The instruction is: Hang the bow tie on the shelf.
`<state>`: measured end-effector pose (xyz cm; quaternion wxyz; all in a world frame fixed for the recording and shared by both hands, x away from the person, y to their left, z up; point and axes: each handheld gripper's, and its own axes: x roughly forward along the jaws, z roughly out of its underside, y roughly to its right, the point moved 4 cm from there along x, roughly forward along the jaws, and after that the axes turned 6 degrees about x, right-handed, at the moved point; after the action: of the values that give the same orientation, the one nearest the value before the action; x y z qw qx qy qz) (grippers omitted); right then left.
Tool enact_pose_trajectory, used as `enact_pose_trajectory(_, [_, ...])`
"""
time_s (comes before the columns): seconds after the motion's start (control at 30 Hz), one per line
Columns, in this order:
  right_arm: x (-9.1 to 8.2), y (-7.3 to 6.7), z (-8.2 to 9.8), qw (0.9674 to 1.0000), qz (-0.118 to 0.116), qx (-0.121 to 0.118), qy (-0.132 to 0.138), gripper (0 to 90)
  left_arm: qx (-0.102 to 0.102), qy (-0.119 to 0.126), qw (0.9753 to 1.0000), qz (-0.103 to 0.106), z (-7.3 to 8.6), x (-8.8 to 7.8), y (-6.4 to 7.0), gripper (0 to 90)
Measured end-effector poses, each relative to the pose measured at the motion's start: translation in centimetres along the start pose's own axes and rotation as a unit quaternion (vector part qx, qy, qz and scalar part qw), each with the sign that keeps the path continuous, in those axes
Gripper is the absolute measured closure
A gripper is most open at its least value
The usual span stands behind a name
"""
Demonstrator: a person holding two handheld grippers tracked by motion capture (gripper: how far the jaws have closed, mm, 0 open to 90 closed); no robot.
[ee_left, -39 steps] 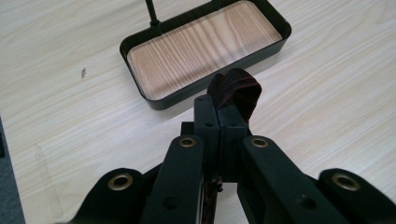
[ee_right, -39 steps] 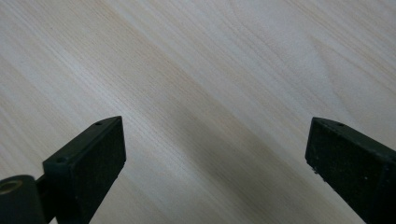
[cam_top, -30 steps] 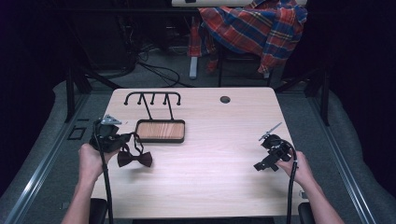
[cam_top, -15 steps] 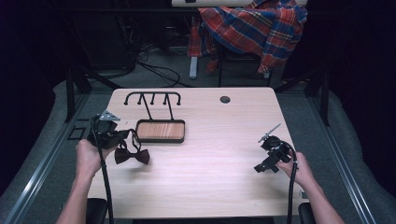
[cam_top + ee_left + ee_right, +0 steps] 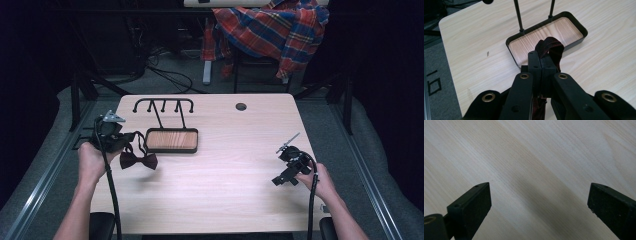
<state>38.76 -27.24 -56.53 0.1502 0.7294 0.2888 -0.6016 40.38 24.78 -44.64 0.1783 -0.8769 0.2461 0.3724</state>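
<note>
Your left tongs (image 5: 541,65) are clamped tight on the strap of the dark maroon fabric bow tie (image 5: 138,160), whose bow hangs just above the pale wood-grain counter (image 5: 225,165), just left of the black-rimmed wooden tray (image 5: 171,140) with its black wire hook rack (image 5: 163,106). Your right tongs (image 5: 539,197) gape wide with nothing between them, low over bare counter, well apart from the tie.

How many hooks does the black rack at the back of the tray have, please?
4: they sit in a row along the top bar of the rack, above the tray, from left end to right end. None seems hidden.
</note>
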Motion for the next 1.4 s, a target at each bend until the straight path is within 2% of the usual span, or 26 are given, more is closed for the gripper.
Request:
enact_pose_trajectory(0.03, [0.1, -0.1, 0.0, 0.9999, -0.001, 0.007, 0.010, 4.8, -0.001, 0.001, 1.0000, 0.002, -0.1, 0.0, -0.1, 89.1])
enact_pose_trajectory(0.1, [0.0, 0.0, 0.0, 1.0000, -0.001, 0.004, 0.005, 4.8, -0.004, 0.004, 1.0000, 0.000, -0.2, -0.1, -0.4, 89.1])
enact_pose_trajectory(0.13, [0.1, -0.2, 0.1, 0.9998, -0.005, 0.013, 0.015, 4.8, -0.004, 0.004, 1.0000, 0.001, -0.3, -0.2, -0.5, 89.1])
enact_pose_trajectory(0.17, [0.1, 0.0, 0.1, 0.9999, -0.001, 0.009, 0.010, 4.8, -0.005, 0.006, 1.0000, 0.000, -0.4, -0.2, -0.5, 89.1])
enact_pose_trajectory(0.2, [0.1, -0.1, 0.1, 0.9998, -0.001, 0.016, 0.014, 4.8, -0.004, 0.006, 1.0000, -0.003, -0.5, -0.2, -0.6, 89.1])
enact_pose_trajectory(0.8, [0.1, 0.0, 0.2, 0.9999, -0.002, 0.011, 0.009, 4.8, -0.004, 0.017, 0.9997, -0.018, -2.8, -0.2, -2.3, 89.1])
enact_pose_trajectory(1.03, [0.1, -0.1, 0.2, 0.9999, -0.005, 0.012, 0.011, 4.8, 0.001, 0.013, 0.9996, -0.023, -3.7, 0.0, -3.0, 89.1])
enact_pose_trajectory(1.13, [0.2, -0.1, 0.2, 0.9999, -0.006, 0.012, 0.010, 4.8, -0.004, 0.016, 0.9995, -0.025, -4.0, 0.1, -3.2, 89.1])
enact_pose_trajectory(1.23, [0.1, 0.0, 0.2, 1.0000, -0.005, 0.005, 0.002, 4.8, -0.002, 0.011, 0.9995, -0.031, -4.3, 0.3, -3.4, 89.1])
enact_pose_trajectory(1.27, [0.1, 0.0, 0.2, 1.0000, -0.005, 0.006, 0.003, 4.8, -0.003, 0.011, 0.9994, -0.033, -4.4, 0.4, -3.5, 89.1])
enact_pose_trajectory(1.3, [0.3, -0.2, 0.2, 0.9997, -0.008, 0.018, 0.017, 4.8, -0.003, 0.011, 0.9994, -0.033, -4.5, 0.4, -3.7, 89.0])
enact_pose_trajectory(1.4, [0.0, 0.1, 0.2, 1.0000, -0.004, 0.003, -0.002, 4.8, -0.003, 0.009, 0.9994, -0.034, -4.8, 0.5, -4.0, 89.0])
